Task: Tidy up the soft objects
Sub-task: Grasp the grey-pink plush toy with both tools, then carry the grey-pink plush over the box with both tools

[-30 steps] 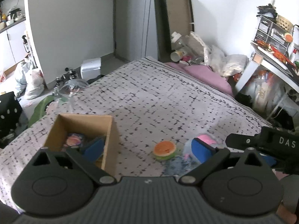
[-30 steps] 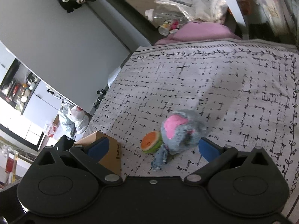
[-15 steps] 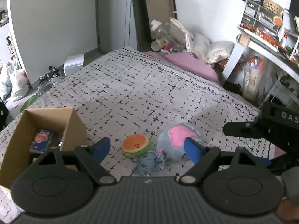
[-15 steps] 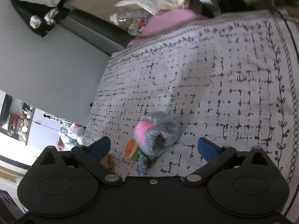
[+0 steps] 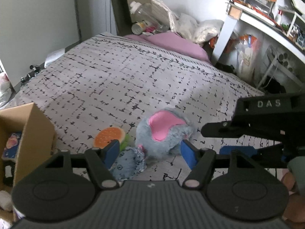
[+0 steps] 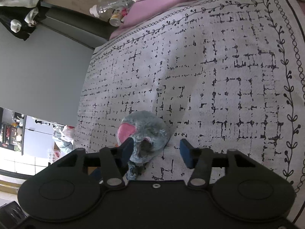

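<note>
A grey plush toy (image 5: 162, 131) with a pink ear lies on the patterned bedspread (image 5: 133, 80), its blue fabric part (image 5: 129, 162) trailing toward me. An orange and green burger plush (image 5: 109, 138) sits just left of it. My left gripper (image 5: 149, 154) hangs over the grey plush with its jaws closing; the plush lies between the blue pads, with gaps on both sides. My right gripper (image 6: 156, 152) comes in from the right (image 5: 211, 141), jaws also closing. The grey plush (image 6: 144, 131) is between them, close to the left pad and clear of the right one.
An open cardboard box (image 5: 28, 129) with small items inside stands at the left on the bed. A pink pillow (image 5: 171, 42), bottles and bags crowd the far end. A white desk (image 5: 266, 30) with shelves runs along the right. A hand (image 5: 293, 181) shows at lower right.
Both grippers have sunk toward the grey plush and their jaws have narrowed. The left view has swung from the box to the plush. The right gripper has rolled.
</note>
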Demonstrator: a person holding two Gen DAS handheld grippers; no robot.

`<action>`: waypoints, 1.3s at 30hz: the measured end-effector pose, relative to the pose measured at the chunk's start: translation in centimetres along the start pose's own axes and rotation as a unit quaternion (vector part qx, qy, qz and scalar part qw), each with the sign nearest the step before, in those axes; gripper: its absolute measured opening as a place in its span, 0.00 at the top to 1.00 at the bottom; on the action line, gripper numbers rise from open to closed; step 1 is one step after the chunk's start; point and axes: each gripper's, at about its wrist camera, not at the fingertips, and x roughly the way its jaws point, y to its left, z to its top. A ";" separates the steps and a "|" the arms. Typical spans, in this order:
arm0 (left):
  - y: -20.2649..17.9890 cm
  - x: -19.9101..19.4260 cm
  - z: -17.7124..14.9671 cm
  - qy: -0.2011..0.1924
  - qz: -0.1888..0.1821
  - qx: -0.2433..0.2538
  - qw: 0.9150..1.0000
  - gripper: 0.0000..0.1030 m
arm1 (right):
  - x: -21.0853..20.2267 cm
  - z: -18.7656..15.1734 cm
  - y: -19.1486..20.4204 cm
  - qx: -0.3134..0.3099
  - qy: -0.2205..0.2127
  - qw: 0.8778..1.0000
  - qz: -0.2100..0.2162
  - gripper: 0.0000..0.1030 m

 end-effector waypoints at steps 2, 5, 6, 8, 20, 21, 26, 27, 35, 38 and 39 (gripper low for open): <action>-0.2 0.9 0.0 0.006 -0.003 0.006 1.000 0.32 | 0.2 0.1 0.1 -0.001 0.001 1.000 -0.002 0.49; -0.5 2.0 0.1 0.010 -0.001 0.018 1.000 0.32 | 0.6 0.4 0.1 -0.002 0.002 1.000 -0.006 0.49; -0.6 2.4 0.2 0.011 -0.001 0.021 1.000 0.32 | 0.7 0.4 0.1 -0.001 0.003 1.000 -0.007 0.49; -0.7 2.8 0.4 0.008 0.000 0.027 1.000 0.32 | 1.0 0.5 0.0 0.002 0.004 1.000 -0.010 0.49; -0.5 5.2 2.8 0.008 -0.025 0.026 0.999 0.71 | 1.9 1.7 -0.5 0.026 -0.006 1.000 0.003 0.49; -0.2 5.3 3.0 0.008 -0.027 0.014 0.999 0.73 | 2.0 1.8 -0.6 0.029 -0.006 1.000 0.006 0.49; 1.2 5.3 4.0 0.016 -0.043 -0.040 0.998 0.78 | 2.5 2.0 -0.6 0.039 -0.003 0.999 0.031 0.48; 1.5 5.2 4.2 0.016 -0.046 -0.047 0.998 0.78 | 2.5 1.9 -0.4 0.037 -0.004 0.999 0.035 0.48; 2.8 3.2 5.0 0.012 -0.069 -0.091 0.993 0.78 | 2.5 1.6 0.8 0.025 -0.014 0.997 0.069 0.48; 3.6 2.7 5.0 0.020 -0.085 -0.119 0.989 0.78 | 2.2 1.7 0.9 0.027 -0.016 0.996 0.083 0.48; 3.8 2.5 5.0 0.020 -0.088 -0.124 0.988 0.78 | 2.2 1.6 1.0 0.026 -0.018 0.996 0.086 0.48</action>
